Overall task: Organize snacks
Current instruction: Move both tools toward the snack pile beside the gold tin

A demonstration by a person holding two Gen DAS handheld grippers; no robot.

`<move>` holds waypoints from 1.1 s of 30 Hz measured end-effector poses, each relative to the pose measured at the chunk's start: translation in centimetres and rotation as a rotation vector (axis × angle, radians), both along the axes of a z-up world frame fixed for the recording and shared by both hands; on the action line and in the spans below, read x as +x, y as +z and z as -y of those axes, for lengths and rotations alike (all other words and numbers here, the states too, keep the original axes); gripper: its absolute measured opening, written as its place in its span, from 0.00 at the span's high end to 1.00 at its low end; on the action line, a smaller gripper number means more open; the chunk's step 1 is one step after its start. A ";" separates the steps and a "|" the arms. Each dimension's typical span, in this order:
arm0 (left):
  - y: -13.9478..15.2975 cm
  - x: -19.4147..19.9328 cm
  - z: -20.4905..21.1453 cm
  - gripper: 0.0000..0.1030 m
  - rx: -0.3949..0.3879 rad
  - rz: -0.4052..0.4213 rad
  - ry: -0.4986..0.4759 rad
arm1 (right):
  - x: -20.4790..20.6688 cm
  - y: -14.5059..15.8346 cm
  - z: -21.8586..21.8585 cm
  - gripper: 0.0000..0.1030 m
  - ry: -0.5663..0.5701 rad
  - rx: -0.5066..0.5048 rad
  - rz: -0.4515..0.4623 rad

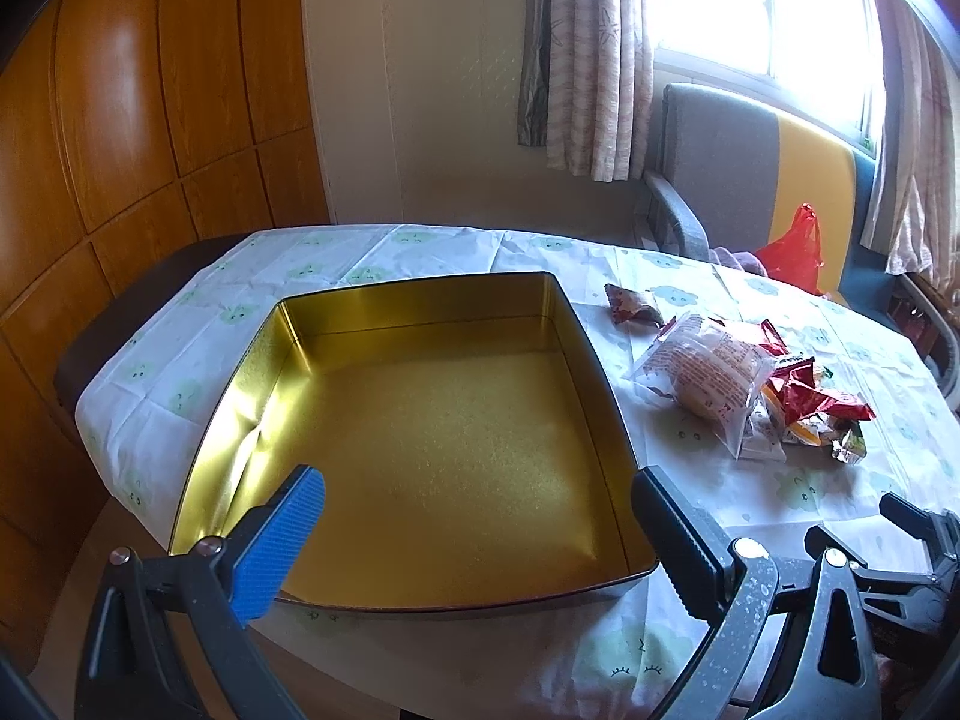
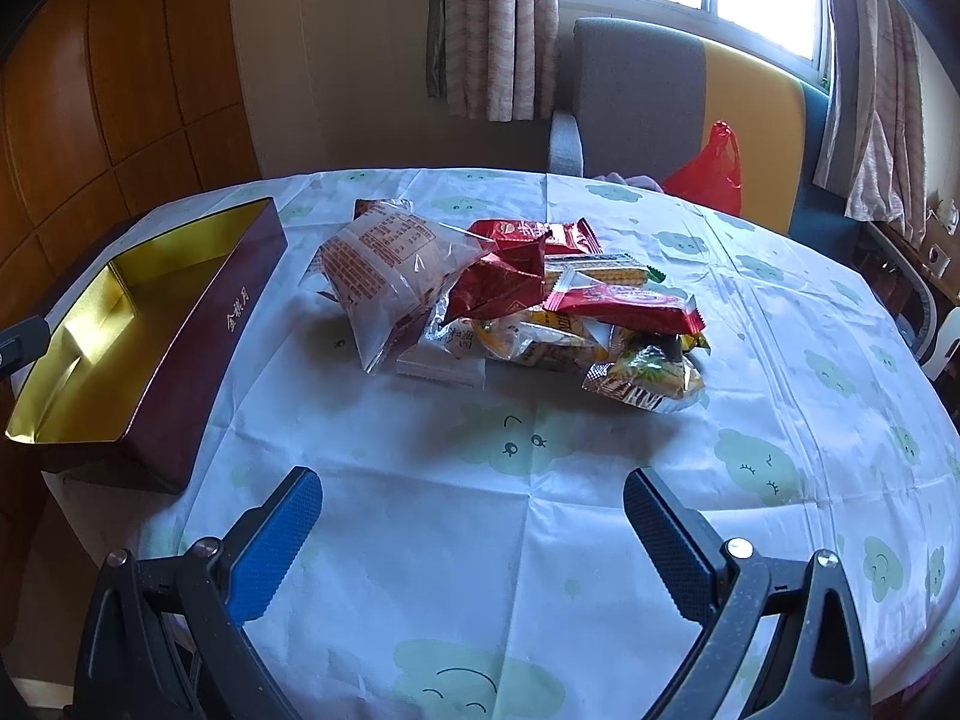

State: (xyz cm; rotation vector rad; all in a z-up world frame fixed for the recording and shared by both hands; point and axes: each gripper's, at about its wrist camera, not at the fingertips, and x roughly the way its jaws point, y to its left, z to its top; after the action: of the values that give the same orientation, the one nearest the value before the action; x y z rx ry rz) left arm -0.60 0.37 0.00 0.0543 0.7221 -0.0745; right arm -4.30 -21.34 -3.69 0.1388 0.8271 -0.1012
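Over the gold tin (image 1: pixel 420 438), left gripper (image 1: pixel 480 504) hangs with jaws spread, gripping nothing; right gripper (image 2: pixel 474 504) likewise gapes, snack pile (image 2: pixel 516 306) at twelve o'clock on the tablecloth (image 2: pixel 780 360).

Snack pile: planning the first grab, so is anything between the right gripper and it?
Nothing visible. Only bare tablecloth lies between the open right gripper and the snack pile. The tin sits off to the left.

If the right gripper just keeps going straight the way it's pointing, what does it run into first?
Probably the pile of wrapped snacks on the cloud-print tablecloth. The open right gripper has only bare cloth ahead until then; the silvery green-and-yellow packet at the pile's near edge looks closest, though depth is uncertain.
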 end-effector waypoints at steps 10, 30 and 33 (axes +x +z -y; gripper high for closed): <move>0.4 -0.2 0.2 0.00 0.015 0.017 -0.014 | -0.1 -0.4 0.3 0.01 -0.011 0.009 -0.014; 1.3 -0.7 1.0 0.00 0.029 0.037 -0.044 | -0.3 -1.0 0.8 0.01 -0.027 0.023 -0.022; 1.3 -0.7 1.0 0.00 0.030 0.037 -0.049 | -0.3 -1.1 0.8 0.01 -0.028 0.024 -0.023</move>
State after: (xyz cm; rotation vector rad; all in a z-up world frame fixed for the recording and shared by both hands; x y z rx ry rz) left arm -1.28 -0.67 1.31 0.1020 0.6852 -0.1097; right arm -4.59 -22.17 -4.74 0.1717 0.8496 -0.1198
